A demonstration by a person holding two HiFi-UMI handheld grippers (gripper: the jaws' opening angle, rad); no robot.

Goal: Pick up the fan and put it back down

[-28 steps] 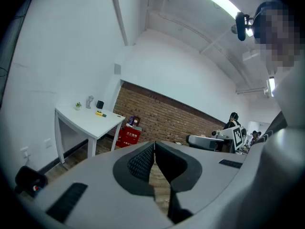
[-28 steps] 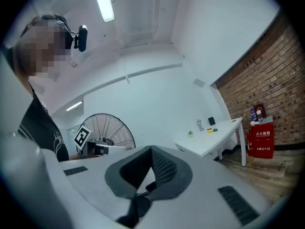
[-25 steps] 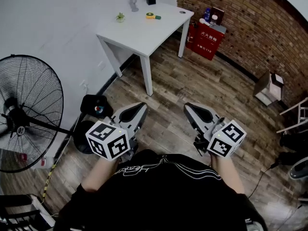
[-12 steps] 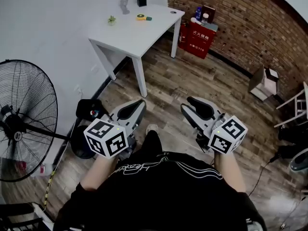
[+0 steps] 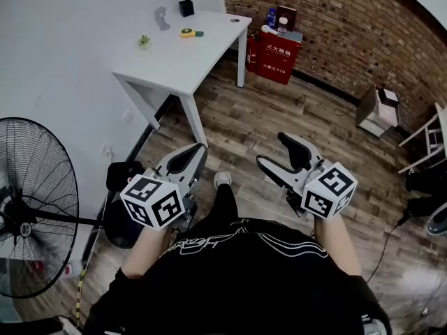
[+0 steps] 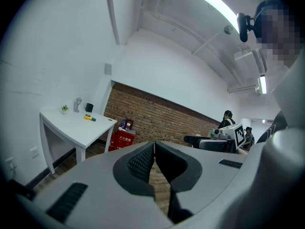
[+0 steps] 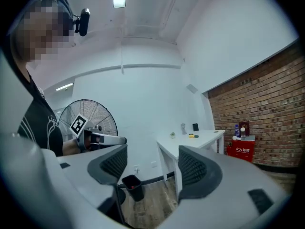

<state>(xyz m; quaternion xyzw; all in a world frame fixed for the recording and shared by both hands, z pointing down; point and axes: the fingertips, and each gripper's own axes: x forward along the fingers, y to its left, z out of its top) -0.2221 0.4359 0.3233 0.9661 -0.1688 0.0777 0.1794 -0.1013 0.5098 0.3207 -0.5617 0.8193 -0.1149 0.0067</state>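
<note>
— Closest thing?
— Left gripper, smooth grey plastic. Closed all the way along bumpy black pads, with nothing pinched inside.
— And beside it?
— Right gripper, same grey shell, same dotted pads. Spread wide, just been opening, with only air in the gap.
— Under both?
— Wooden floor, long brown planks, a bit streaky.
— Where to look for the fan?
— Off to the left, by the plain white wall, standing on the floor. Big round cage of thin black wire, dark hub in the middle, thin pole. Well apart from both grippers, touched by neither.
— Near its foot?
— Small black bin, square-ish, maybe with something red inside; hard to tell.
— Further back?
— White table, flat top, straight legs, a few tiny things on it. Then a rough red-brown brick wall with a red box against it.
</note>
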